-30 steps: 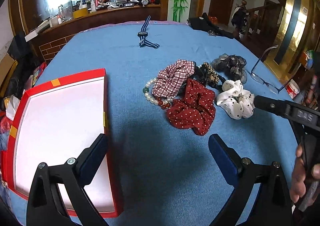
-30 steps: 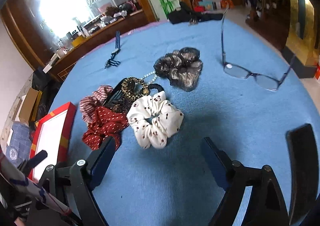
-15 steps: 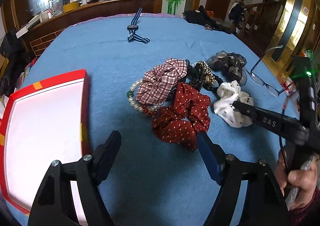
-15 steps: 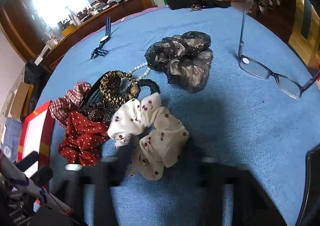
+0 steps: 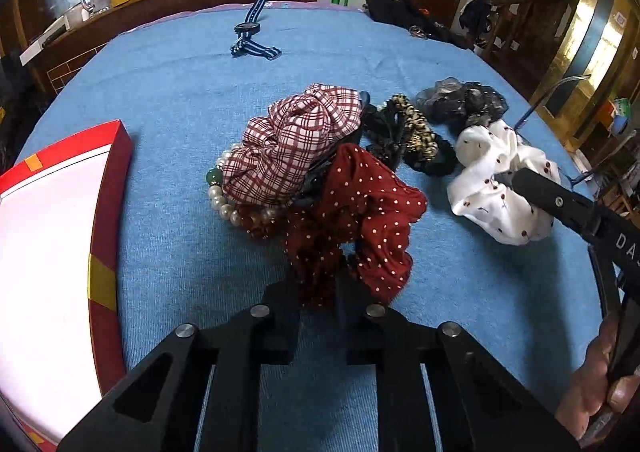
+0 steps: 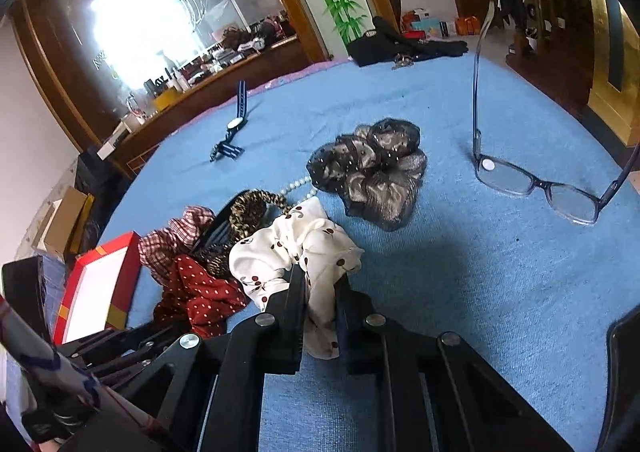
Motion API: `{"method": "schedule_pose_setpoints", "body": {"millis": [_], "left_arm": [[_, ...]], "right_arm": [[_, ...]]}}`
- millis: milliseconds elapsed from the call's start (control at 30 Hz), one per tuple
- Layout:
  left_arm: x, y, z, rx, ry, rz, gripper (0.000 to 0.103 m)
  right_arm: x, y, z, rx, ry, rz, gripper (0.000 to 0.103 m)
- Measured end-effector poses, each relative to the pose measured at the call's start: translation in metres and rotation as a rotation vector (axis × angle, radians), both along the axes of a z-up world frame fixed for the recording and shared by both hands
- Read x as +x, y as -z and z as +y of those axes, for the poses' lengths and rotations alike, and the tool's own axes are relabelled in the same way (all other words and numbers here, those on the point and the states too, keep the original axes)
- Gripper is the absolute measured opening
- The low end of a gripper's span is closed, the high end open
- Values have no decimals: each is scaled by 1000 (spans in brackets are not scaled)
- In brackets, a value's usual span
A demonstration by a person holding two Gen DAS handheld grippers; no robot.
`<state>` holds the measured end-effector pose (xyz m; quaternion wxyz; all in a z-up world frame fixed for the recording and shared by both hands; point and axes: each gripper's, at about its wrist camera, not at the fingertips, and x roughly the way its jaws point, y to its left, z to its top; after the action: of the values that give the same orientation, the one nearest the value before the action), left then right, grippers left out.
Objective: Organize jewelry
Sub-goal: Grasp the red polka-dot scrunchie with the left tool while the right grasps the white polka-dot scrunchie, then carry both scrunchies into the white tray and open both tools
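The left hand-held gripper (image 5: 318, 292) is pressed together on the near edge of the red dotted scrunchie (image 5: 352, 212), pinching a fold of fabric at the pile's 6 o'clock side. Gripping the loose outer edge is probably meant to let this item peel away without dragging its neighbours.

The right hand-held gripper (image 6: 320, 292) is likewise closed, pinching the near fold of the white cherry-print scrunchie (image 6: 296, 248), which lies at the 3 o'clock end of the pile in the left wrist view.

Both scrunchies rest on the blue surface (image 5: 180, 112). The plaid scrunchie (image 5: 292, 148) lies against the red one at 11 o'clock and partly covers the pearl bracelet (image 5: 224, 200). The leopard-print hair tie (image 5: 416, 128) and grey sheer scrunchie (image 6: 372, 172) sit at 12 to 1 o'clock.

The red-rimmed box (image 5: 108, 212) lies open at 9 o'clock, near the left gripper; it is the likely destination.

Caution: the red scrunchie touches the bracelet and a dark clip, which may snag on lifting.

The glasses (image 6: 536, 184) and striped watch (image 5: 250, 38) lie well apart.
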<state>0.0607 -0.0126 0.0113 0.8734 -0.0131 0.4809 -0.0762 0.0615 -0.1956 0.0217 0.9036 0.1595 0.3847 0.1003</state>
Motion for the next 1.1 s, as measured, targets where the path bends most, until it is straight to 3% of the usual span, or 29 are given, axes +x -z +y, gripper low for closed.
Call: {"method": "schedule_pose_setpoints", "body": {"millis": [267,600,1100], "left_arm": [[-26,-27,-3,8,29,-117,12],[-45,-63,2,-14,44,-205,12],[-63,-95,70,-39,-75,-277,12]], "right_arm": [[-12,-16,5,7,-19,-99,14],[-13,-17,1,14,-5,-116,14],[-19,-26,7,15,-15,-172,14]]}}
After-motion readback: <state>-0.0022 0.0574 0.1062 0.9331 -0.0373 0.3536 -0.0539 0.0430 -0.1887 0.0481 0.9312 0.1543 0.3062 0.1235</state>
